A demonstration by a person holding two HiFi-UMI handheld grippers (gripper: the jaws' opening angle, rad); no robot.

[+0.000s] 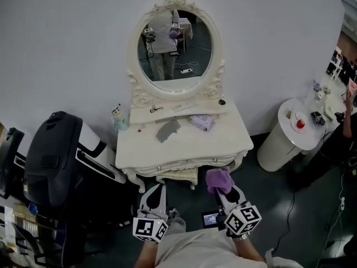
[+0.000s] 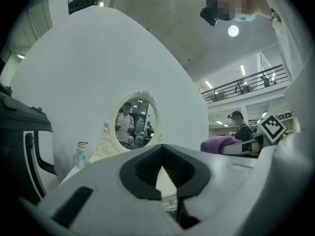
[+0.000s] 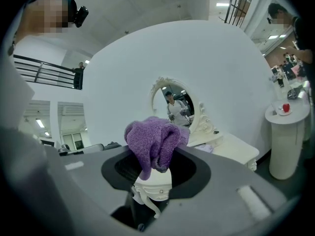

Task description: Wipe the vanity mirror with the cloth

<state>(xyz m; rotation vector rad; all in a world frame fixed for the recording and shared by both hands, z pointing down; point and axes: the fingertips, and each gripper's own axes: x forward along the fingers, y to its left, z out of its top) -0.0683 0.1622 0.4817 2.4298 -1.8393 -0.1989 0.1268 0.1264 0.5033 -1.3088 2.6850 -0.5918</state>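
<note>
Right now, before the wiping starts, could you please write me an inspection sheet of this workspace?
Surface: white vanity table, mostly bare at the front.
Job's things: oval vanity mirror upright at the table's back; purple cloth held off the table.
Clutter: grey cloth, lilac cloth, small figure bottle at the table's left corner.
Grippers: left gripper jaws together, nothing between; right gripper clamped on the purple cloth. Both are short of the table.
Cables: one thin cable on the floor at the right.
Surroundings: white wall, dark bulky unit at the left, round white stand at the right.
</note>
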